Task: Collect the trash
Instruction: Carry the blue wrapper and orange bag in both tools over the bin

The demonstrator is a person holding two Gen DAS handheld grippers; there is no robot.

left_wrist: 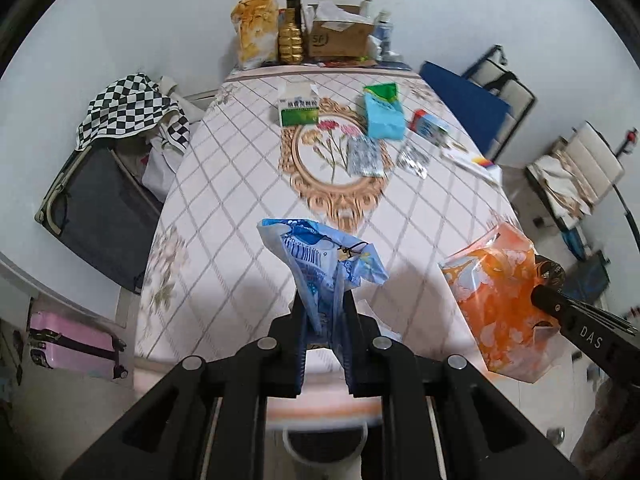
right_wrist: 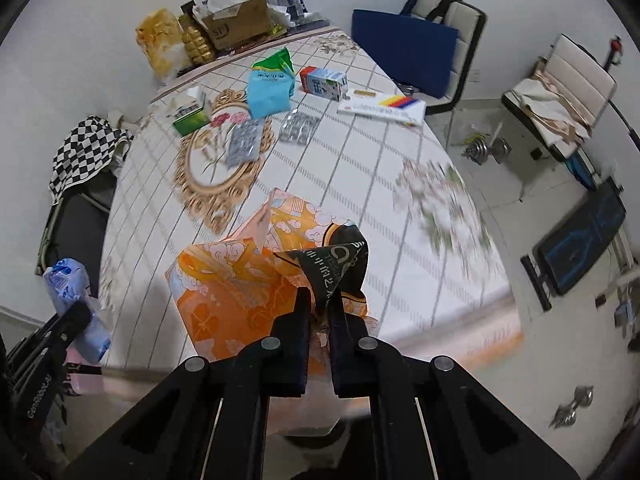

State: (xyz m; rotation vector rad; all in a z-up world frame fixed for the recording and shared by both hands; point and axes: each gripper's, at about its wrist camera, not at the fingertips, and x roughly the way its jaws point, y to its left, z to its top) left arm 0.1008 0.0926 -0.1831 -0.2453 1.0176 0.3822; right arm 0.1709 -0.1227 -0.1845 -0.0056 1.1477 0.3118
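My left gripper [left_wrist: 323, 300] is shut on a crumpled blue wrapper [left_wrist: 320, 256] and holds it above the near edge of the table [left_wrist: 224, 200]. My right gripper [right_wrist: 320, 300] is shut on an orange and black snack bag [right_wrist: 248, 280], also held over the near edge. The orange bag [left_wrist: 496, 296] and right gripper show at the right of the left wrist view. The blue wrapper [right_wrist: 72, 292] shows at the left of the right wrist view. A white bin rim [left_wrist: 324, 440] sits below the left gripper.
On the table lie a green box [right_wrist: 190, 114], a light blue bag [right_wrist: 269, 88], two blister packs [right_wrist: 245, 142], a milk carton [right_wrist: 324, 82] and a flat striped box [right_wrist: 384, 108]. Boxes and bottles [right_wrist: 236, 20] crowd the far end. Chairs, dumbbells [right_wrist: 486, 148] and suitcases [left_wrist: 76, 344] surround the table.
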